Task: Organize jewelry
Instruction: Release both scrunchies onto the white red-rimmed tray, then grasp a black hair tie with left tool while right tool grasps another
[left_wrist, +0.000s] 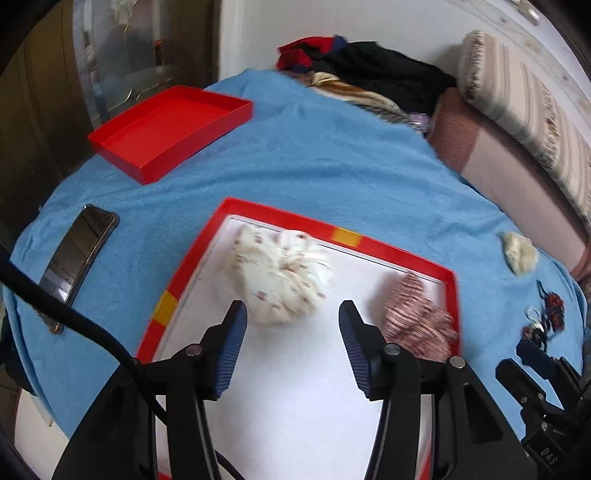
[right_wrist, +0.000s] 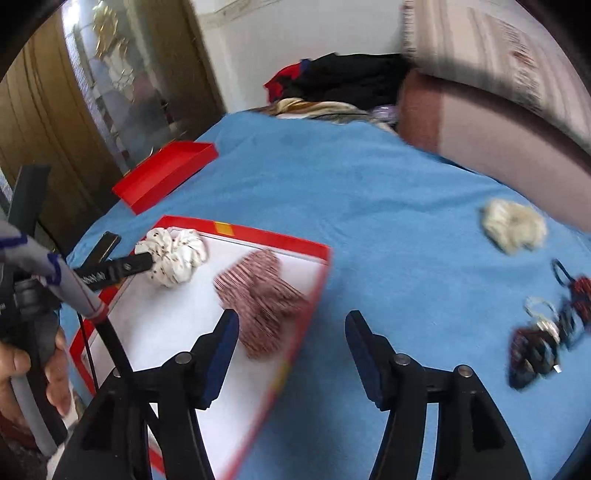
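Lying just ahead of the spread left tongs (left_wrist: 291, 314), white scrunchie (left_wrist: 280, 275); right tongs (right_wrist: 291, 325) spread, empty.

Red box (left_wrist: 369, 245), blue cloth (left_wrist: 314, 166); cream dotted scrunchie (left_wrist: 279, 277), pink striped scrunchie (left_wrist: 417, 317).

No legible text anywhere.

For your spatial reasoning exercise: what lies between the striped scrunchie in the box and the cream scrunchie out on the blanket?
In the right wrist view, only the box's red rim and bare blue blanket separate the striped scrunchie from the cream scrunchie.
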